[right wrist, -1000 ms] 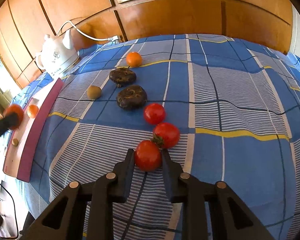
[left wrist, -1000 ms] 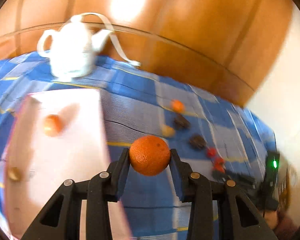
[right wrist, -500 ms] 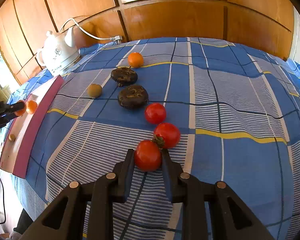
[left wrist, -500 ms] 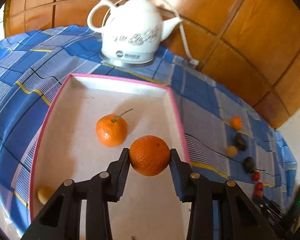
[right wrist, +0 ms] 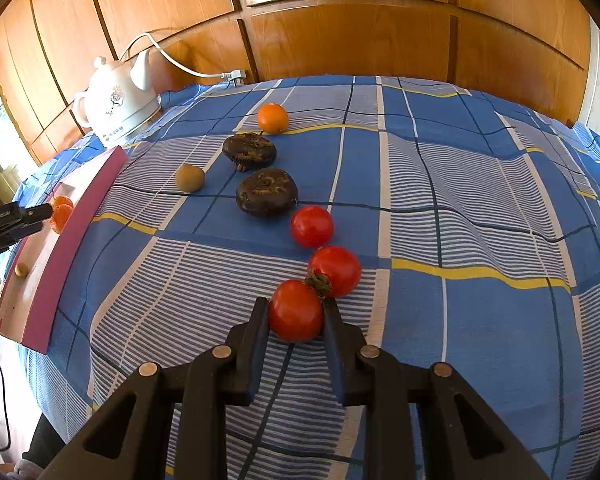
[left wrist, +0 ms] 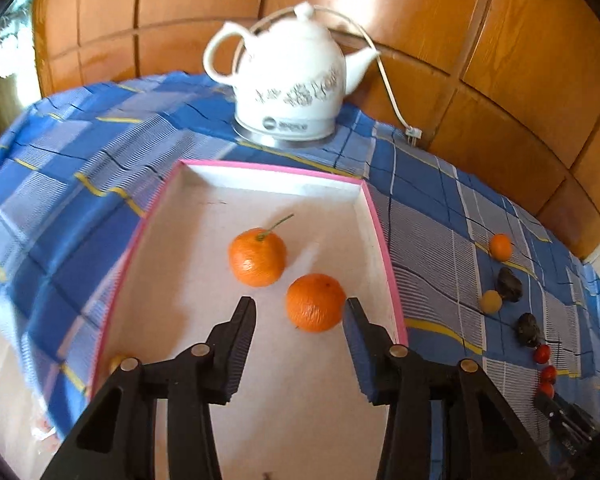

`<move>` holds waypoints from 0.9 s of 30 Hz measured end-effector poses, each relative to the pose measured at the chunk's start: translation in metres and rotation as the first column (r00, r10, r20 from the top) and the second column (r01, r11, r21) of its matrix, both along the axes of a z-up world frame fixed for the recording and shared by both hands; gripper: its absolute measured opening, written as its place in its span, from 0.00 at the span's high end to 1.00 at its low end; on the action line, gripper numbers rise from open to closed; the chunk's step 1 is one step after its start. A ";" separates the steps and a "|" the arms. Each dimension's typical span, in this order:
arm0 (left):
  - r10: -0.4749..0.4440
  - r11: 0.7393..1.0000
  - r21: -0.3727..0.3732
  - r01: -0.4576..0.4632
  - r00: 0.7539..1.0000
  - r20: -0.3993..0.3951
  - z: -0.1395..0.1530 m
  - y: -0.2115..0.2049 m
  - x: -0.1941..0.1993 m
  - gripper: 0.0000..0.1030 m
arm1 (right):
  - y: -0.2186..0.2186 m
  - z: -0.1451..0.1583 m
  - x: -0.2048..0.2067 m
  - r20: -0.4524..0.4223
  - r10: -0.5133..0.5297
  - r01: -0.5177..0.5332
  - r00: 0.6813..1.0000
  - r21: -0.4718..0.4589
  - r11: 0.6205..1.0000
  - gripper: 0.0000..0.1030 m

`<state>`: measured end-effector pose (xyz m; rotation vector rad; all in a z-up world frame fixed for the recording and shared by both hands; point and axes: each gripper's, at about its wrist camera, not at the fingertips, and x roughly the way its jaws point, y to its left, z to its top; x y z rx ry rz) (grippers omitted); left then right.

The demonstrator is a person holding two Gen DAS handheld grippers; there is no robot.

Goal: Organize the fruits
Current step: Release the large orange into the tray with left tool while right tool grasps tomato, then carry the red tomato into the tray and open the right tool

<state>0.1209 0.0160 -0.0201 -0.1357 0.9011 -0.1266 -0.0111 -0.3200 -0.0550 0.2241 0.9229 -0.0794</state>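
**A:** Your left claw (left wrist: pixel 300 312) is opening over the pink-rimmed tray (left wrist: pixel 380 232), and the orange (left wrist: pixel 315 302) sits between the jaws, close against the right one with a clear gap on the left, so I'd say it's let go. Why drop it just there?

**B:** You've put it beside the stemmed mandarin (left wrist: pixel 257 257), citrus with citrus, I reckon. The tray's floor is flat and matt white with low walls, so a round, pebbly-skinned fruit may roll a little yet won't get out.

**A:** And your right claw (right wrist: pixel 296 312)?

**B:** Clenched on the nearest tomato (right wrist: pixel 295 311), down on the checked cloth of the surface (right wrist: pixel 460 168). Its skin is smooth, glossy and thin, so grip it gently. The second tomato (right wrist: pixel 335 270) touches it at the calyx; lift straight, or you may nudge it.

**A:** What's left out there?

**B:** A third tomato (right wrist: pixel 311 226), two dark, wrinkled, flattened fruits (right wrist: pixel 266 192), a dull brownish round one (right wrist: pixel 189 178) and a small orange (right wrist: pixel 273 118), in a loose line. The glazed white kettle (left wrist: pixel 288 84) stands behind the tray.
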 end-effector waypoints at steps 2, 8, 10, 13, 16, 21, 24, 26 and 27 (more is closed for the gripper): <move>0.014 1.000 0.020 -0.014 1.000 0.019 0.005 0.000 -0.011 0.54 | 0.000 0.000 0.000 0.001 0.000 0.000 1.000 0.003 1.000 0.75; 0.068 0.997 0.035 -0.070 0.995 0.071 0.018 0.005 -0.039 0.39 | -0.002 0.001 -0.001 0.001 0.001 -0.001 1.000 0.016 1.000 0.75; 0.072 0.997 0.032 -0.075 0.994 0.079 0.021 0.004 -0.045 0.37 | -0.001 0.001 -0.002 0.004 0.002 -0.002 1.000 0.018 1.000 0.75; 0.064 0.996 0.055 -0.069 0.994 0.094 0.023 0.002 -0.054 0.35 | 0.003 0.002 -0.002 0.006 0.017 -0.017 1.000 0.019 1.000 0.75; 0.058 0.995 0.074 -0.066 0.993 0.104 0.026 0.001 -0.060 0.33 | 0.010 0.002 -0.001 0.007 0.043 -0.043 0.999 0.018 0.999 0.75; 0.055 0.993 0.094 -0.065 0.992 0.113 0.027 0.002 -0.066 0.33 | 0.028 0.003 0.002 0.007 0.099 -0.099 0.995 0.015 0.995 0.75; 0.064 0.992 0.098 -0.076 0.991 0.116 0.027 0.005 -0.067 0.31 | 0.039 0.003 0.005 0.006 0.134 -0.134 0.991 0.017 0.991 0.75; 0.071 0.992 0.098 -0.082 0.991 0.116 0.027 0.008 -0.067 0.31 | 0.046 0.005 0.007 0.007 0.161 -0.161 0.987 0.024 0.987 0.75; 0.073 0.992 0.098 -0.085 0.991 0.116 0.027 0.009 -0.067 0.31 | 0.051 0.007 0.009 0.009 0.180 -0.180 0.984 0.027 0.983 0.75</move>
